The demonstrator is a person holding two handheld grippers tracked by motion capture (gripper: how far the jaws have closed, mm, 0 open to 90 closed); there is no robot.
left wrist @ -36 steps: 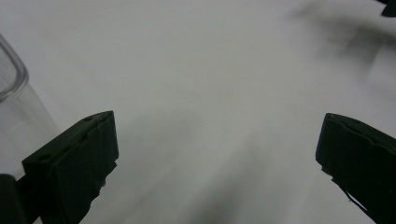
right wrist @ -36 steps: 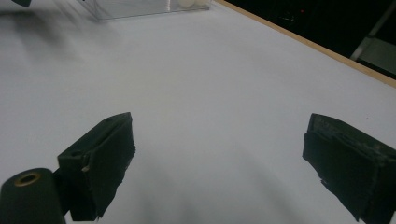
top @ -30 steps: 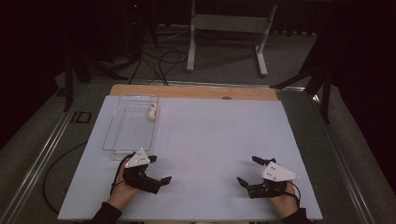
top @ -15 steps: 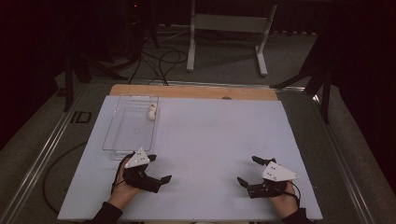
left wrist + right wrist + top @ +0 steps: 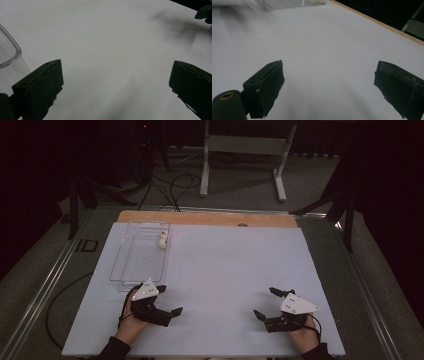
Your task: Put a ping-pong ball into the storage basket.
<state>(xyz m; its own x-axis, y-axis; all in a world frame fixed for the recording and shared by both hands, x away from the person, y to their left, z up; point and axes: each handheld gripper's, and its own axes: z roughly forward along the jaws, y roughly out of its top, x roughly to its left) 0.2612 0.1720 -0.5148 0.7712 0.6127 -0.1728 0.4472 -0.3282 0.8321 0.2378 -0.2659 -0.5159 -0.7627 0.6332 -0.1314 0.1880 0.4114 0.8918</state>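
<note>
1. High view: the left gripper [image 5: 169, 300] rests low on the white table [image 5: 230, 270], jaws apart and holding nothing, just beside the near end of the clear tray [image 5: 140, 257]. A small white object [image 5: 163, 240] lies in the tray's far end. The right gripper [image 5: 267, 302] sits well apart at the table's near right, jaws spread and empty.
2. Left gripper view: both jaws stand wide apart over bare table; the tray's rounded corner [image 5: 10, 52] is at the left edge.
3. Right gripper view: jaws wide apart, nothing between them; the tray [image 5: 287, 3] lies far off at the top.
</note>
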